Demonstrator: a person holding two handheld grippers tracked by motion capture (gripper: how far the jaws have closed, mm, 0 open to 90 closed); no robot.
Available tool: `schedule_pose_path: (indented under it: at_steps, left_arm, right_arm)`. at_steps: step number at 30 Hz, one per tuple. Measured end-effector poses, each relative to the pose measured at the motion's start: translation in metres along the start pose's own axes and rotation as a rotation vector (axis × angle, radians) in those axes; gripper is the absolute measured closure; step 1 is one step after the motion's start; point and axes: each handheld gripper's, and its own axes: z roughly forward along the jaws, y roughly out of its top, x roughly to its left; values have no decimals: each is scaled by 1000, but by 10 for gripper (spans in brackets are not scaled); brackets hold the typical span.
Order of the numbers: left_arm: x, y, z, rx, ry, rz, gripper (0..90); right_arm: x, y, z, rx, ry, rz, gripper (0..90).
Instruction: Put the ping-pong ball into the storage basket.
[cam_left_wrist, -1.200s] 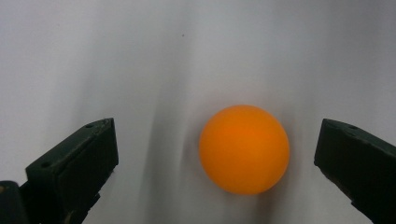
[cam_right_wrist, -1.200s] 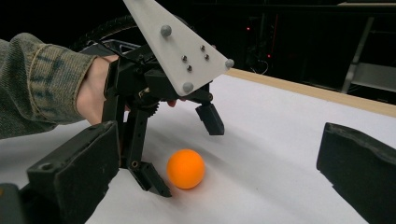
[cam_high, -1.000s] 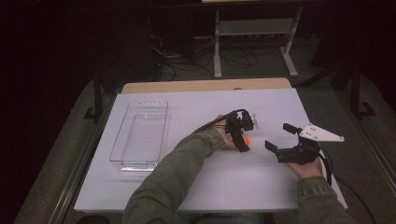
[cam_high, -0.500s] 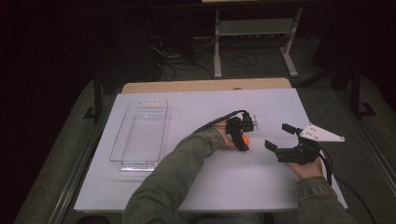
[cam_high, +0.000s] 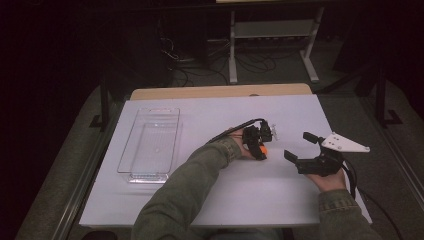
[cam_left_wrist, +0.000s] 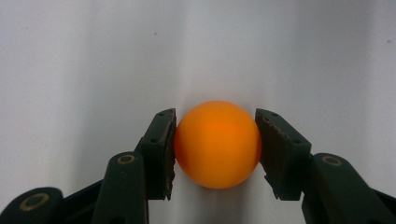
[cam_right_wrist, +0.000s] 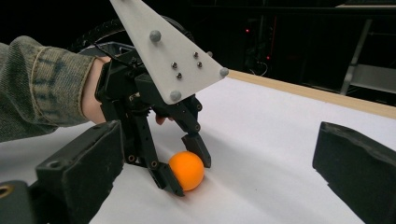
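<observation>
— The left claw (cam_left_wrist: 215, 140) has just been closing, and now both black pads sit against the small, smooth orange plastic ball (cam_left_wrist: 217, 143), one at its nine o'clock, one at its three. A second ago those jaws stood wide of it.

— So it has it?

— I'd say gripped, though not lifted: the ball rests on the white matte table (cam_high: 210, 117), right of centre, under the left hand.

— And the right claw (cam_high: 302, 146)?

— At about three o'clock from the ball, near it but apart, jaws spread wide, nothing between them. Its flat grey three-cornered plate (cam_high: 345, 143) sticks out on top.

— What's the ball for?

— My guess is the clear, rectangular hard-plastic tray (cam_high: 131, 147) well off at nine o'clock, glossy, thin-walled, with rounded corners. With the grip made, the next thing would be a lift and a carry across.

— Any worry?

— A round, slick, light ball between two flat pads could squirt out if the squeeze is off-centre.
</observation>
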Motion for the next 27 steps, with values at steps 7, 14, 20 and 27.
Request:
schedule_pose_path:
  at_steps: [7, 14, 20, 27]
  left_arm:
    - [0, 0, 0, 4, 3, 4, 506]
    - [-1, 0, 0, 0, 3, 10, 507]
    - [-1, 0, -2, 4, 4, 14, 507]
    - [-2, 0, -14, -11, 16, 19, 507]
  right_arm:
    - [0, 0, -1, -11, -16, 7, 0]
    - [-1, 0, -1, -14, -25, 10, 0]
    - [-1, 0, -2, -16, -25, 13, 0]
    - [-1, 0, -1, -13, -22, 11, 0]
